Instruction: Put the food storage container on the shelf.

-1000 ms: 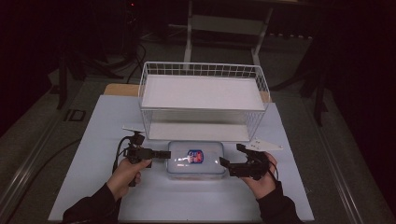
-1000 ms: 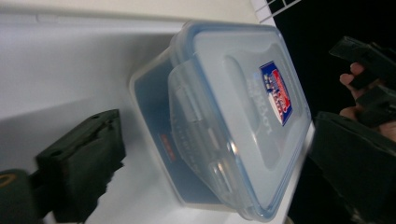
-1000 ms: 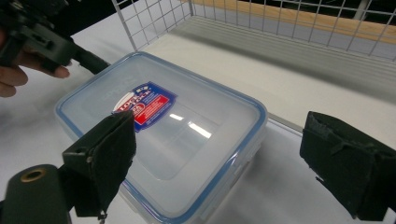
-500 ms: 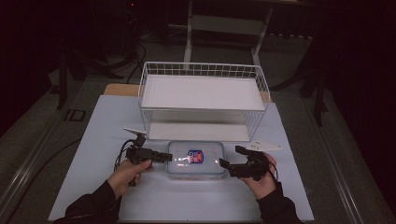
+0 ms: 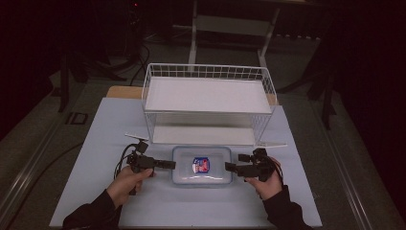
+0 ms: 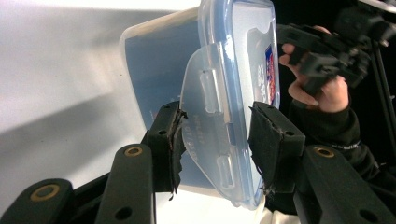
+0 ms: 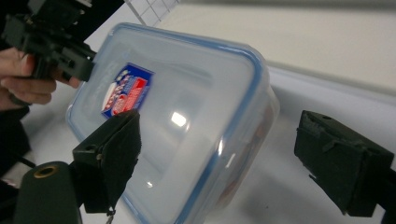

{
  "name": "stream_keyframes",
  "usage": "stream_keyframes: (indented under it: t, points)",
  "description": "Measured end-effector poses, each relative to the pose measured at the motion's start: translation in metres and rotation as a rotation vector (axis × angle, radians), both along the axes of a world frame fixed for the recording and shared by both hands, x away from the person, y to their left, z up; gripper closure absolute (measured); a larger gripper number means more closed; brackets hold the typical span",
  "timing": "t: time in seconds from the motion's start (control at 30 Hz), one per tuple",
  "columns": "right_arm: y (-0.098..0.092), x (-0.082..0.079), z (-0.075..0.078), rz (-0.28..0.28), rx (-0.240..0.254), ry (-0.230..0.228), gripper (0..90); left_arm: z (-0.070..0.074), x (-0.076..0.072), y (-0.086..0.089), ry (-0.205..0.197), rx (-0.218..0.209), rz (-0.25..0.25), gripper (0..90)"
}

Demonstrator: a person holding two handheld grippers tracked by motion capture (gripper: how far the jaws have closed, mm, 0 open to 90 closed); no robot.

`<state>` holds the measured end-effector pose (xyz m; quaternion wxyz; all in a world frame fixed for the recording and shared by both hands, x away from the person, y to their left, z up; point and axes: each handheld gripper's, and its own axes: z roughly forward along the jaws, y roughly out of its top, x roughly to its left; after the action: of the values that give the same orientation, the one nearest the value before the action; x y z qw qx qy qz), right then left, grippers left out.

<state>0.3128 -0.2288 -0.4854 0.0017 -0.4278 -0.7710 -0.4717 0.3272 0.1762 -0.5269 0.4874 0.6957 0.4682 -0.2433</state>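
Observation:
A clear plastic container (image 5: 202, 165) with a blue-rimmed lid and a red and blue label lies flat on the white table (image 5: 110, 124). My left gripper (image 5: 172, 164) is at its left end. In the left gripper view this gripper (image 6: 217, 126) has just closed, and its pads pinch the lid edge and the clear latch flap (image 6: 205, 93) of the container (image 6: 154, 70). My right gripper (image 5: 227, 167) is at the right end. Its jaws (image 7: 217, 135) have just been closing a little and straddle the container (image 7: 187, 116) without touching.
A white wire basket (image 5: 206, 72) on legs stands just behind the container, with a white shelf under it. Dark floor and stands surround the table. Each gripper view shows the other hand and its gripper beyond the container.
My left jaws went from wide open to shut on the container's left end. The right gripper has edged in toward the right end and slightly down. The container has stayed put.

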Motion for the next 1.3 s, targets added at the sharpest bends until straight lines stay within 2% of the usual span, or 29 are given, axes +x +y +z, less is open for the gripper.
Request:
stream_keyframes:
  t: [0.1,0.23,0.3,0.37,0.53,0.63,0.83,1.03,1.17,1.3]
  points:
    - [-0.003,0.009,-0.010,0.006,0.038,0.092,18.2,0.002,-0.002,0.000,-0.020,0.005,-0.009,56.3]
    - [-0.007,0.018,-0.022,0.044,0.103,0.213,22.4,0.004,-0.005,0.000,-0.047,0.016,-0.025,56.7]
    - [-0.009,0.020,-0.027,0.066,0.139,0.261,25.3,0.004,-0.006,0.000,-0.050,0.016,-0.026,56.8]
    - [-0.010,0.021,-0.028,0.088,0.154,0.283,31.1,0.004,-0.006,0.000,-0.050,0.014,-0.025,56.9]
    - [-0.009,0.020,-0.027,0.121,0.162,0.302,38.5,0.004,-0.007,0.000,-0.055,0.017,-0.025,57.0]
    - [-0.014,0.020,-0.025,0.113,0.180,0.309,50.3,0.004,-0.008,0.000,-0.051,0.017,-0.018,57.0]
    - [-0.014,0.015,-0.022,0.090,0.173,0.309,51.7,0.007,-0.013,-0.002,-0.075,0.035,-0.007,57.0]
    - [-0.016,0.009,-0.022,0.065,0.204,0.327,53.7,0.009,-0.017,-0.003,-0.082,0.042,0.010,57.2]
    - [-0.015,0.004,-0.020,0.055,0.194,0.306,53.7,0.013,-0.020,-0.006,-0.081,0.060,0.019,57.2]
    - [-0.015,0.001,-0.017,0.044,0.184,0.290,53.7,0.015,-0.023,-0.008,-0.099,0.072,0.034,57.1]
